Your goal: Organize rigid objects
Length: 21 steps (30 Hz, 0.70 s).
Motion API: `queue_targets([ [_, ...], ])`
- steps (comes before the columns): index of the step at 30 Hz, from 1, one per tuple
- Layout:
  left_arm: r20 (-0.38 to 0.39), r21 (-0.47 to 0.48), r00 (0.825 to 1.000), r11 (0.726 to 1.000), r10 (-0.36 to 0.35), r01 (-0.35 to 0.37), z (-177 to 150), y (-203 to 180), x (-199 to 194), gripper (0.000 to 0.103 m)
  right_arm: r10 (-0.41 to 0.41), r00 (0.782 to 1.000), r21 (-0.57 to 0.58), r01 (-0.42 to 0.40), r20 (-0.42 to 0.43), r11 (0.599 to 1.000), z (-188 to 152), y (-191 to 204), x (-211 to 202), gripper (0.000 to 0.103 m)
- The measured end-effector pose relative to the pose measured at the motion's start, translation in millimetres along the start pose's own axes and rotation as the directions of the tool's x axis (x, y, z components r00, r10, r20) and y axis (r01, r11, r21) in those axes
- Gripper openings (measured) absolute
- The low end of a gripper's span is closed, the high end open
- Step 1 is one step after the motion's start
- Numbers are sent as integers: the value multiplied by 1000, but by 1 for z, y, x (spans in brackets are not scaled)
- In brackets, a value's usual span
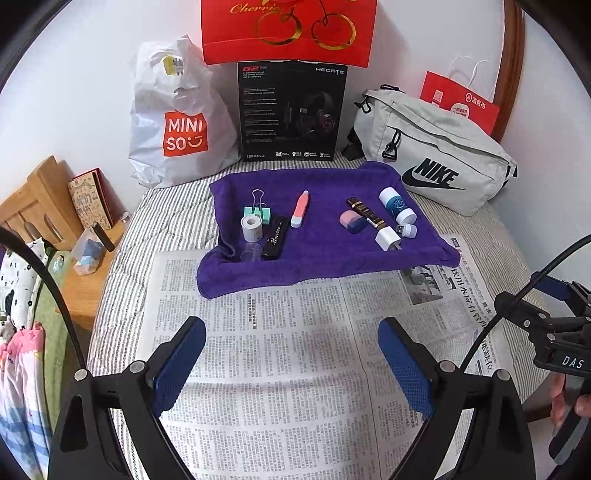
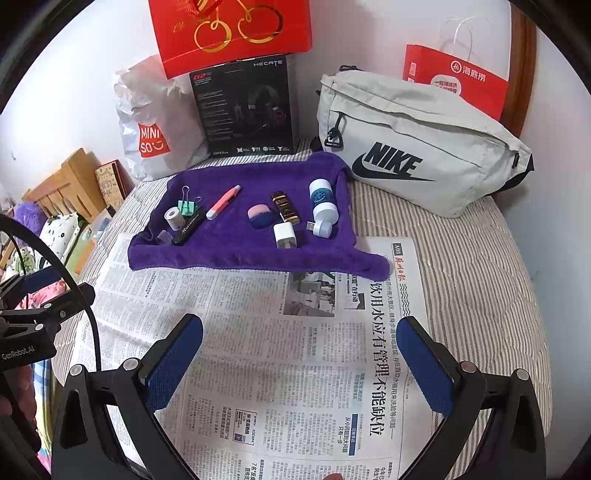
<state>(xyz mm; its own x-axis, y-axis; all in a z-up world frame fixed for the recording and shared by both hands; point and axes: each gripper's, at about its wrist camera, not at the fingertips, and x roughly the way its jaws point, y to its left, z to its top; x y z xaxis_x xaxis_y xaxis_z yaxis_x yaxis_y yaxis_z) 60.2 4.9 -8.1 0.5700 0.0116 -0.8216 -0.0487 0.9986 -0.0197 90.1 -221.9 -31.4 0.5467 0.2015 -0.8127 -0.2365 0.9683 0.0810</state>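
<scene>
Lying on a purple terry towel spread over the striped bed cover are the small rigid things of the task, set roughly in a row. At the towel's left end a clear plastic piece is hard to make out against the pile, half sunk in a fold; beside it stand a white tape roll, a mint binder clip with wire handles up, and a glossy black case with script lettering. A slim pink and white pen-shaped tube lies near the middle. Further right are found a rounded pink and blue eraser, a dark bar with gold print, a white square charger plug, a white and blue cylindrical bottle on its side, and a small white USB piece whose detail is too small to read.

A printed newspaper is laid in front, its far edge tucked under the towel. Over it the left gripper is held with jaws spread wide and nothing between its blue textured pads; the right gripper is likewise held wide apart and bare.

Behind, against the wall, are seen a grey fabric Nike bag, a black headset box, a crinkled white Miniso bag and a red paper bag cut off at the top.
</scene>
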Motion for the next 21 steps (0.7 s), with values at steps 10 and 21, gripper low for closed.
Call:
queue_targets([
  [10, -3, 9, 1000, 1000, 11, -11, 0, -1, 0, 95, 1, 1000, 1, -1, -9, 1000, -1, 0, 3, 103],
  [21, -3, 9, 1000, 1000, 17, -17, 0, 1, 0, 95, 1, 1000, 0, -1, -9, 1000, -1, 0, 4, 103],
])
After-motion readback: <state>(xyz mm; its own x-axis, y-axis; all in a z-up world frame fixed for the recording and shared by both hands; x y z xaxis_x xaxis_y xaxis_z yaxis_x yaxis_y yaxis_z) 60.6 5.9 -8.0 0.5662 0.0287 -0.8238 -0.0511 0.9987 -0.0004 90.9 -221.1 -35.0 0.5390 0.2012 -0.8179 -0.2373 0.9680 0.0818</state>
